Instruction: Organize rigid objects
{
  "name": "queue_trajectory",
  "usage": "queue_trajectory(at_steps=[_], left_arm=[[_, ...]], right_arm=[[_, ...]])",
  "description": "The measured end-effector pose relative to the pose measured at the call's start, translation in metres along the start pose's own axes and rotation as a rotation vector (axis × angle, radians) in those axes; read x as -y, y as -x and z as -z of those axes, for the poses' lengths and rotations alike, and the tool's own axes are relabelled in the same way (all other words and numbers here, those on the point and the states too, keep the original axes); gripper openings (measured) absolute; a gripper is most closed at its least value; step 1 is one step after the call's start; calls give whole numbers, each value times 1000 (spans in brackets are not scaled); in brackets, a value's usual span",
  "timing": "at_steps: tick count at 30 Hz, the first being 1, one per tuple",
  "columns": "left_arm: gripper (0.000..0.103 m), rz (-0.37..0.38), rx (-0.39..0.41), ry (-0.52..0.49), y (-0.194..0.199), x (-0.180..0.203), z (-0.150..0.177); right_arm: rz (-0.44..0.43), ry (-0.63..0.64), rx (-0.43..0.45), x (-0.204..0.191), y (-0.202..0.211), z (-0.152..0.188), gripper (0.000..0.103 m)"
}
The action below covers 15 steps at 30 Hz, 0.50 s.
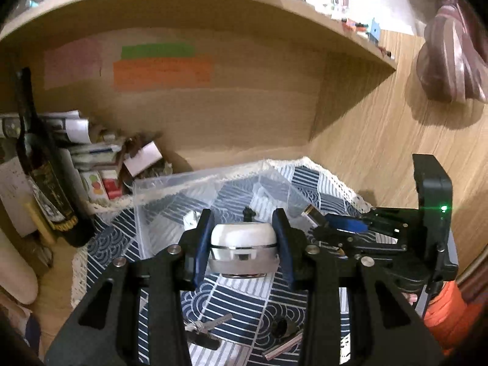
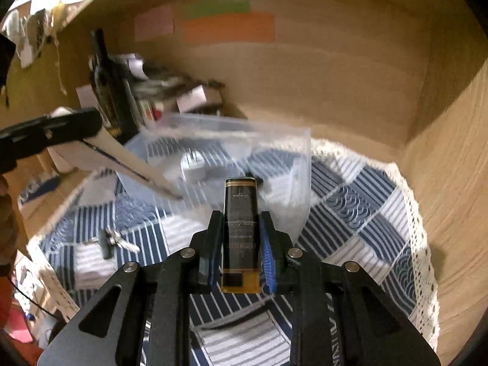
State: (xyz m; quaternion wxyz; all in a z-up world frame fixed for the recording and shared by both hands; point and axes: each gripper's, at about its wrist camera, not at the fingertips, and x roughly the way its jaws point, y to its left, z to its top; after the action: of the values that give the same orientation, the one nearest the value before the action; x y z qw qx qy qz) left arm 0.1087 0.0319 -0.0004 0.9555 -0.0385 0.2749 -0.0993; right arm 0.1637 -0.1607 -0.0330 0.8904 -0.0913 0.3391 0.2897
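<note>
Left gripper (image 1: 243, 239) clamped on white jar (image 1: 243, 245); right gripper (image 2: 240, 245) clamped on dark lighter (image 2: 241, 235), long axis pointing forward. Clear bin (image 2: 244, 140) lay directly ahead of both, on patterned cloth (image 2: 366, 213). Neither clearly nearer.

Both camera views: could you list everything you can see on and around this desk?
Clear plastic box: one, transparent, on the cloth at the back.
White jar: one, white with a silver band, held over the cloth.
Black-and-gold tube: one, held before the box.
Keys: one bunch, silver, on the near cloth.
Patterned cloth: one, blue and white, lace-edged, covering the desk.
Dark bottle: one, black with gold print, standing at left.
Paper notes: three, pink, green, orange, on the back panel.
Left gripper: black, blue fingers shut on the jar.
Right gripper: black, blue fingers shut on the tube.
</note>
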Motion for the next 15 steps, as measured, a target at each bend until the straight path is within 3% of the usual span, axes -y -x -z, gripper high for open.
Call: queue_trajectory(at_steps=[7, 13, 14, 15], left_arm=[[38, -31, 47, 3, 5, -7, -23], [37, -30, 57, 9, -5, -15, -43], [33, -29, 58, 7, -7, -16, -46], [23, -30, 60, 6, -10, -17, -50]], right_arm=[[1, -5, 58, 5, 0, -24, 21], [1, -29, 53, 12, -13, -38, 21], [0, -30, 50, 13, -16, -39, 21], [6, -34, 46, 14, -18, -41, 21]])
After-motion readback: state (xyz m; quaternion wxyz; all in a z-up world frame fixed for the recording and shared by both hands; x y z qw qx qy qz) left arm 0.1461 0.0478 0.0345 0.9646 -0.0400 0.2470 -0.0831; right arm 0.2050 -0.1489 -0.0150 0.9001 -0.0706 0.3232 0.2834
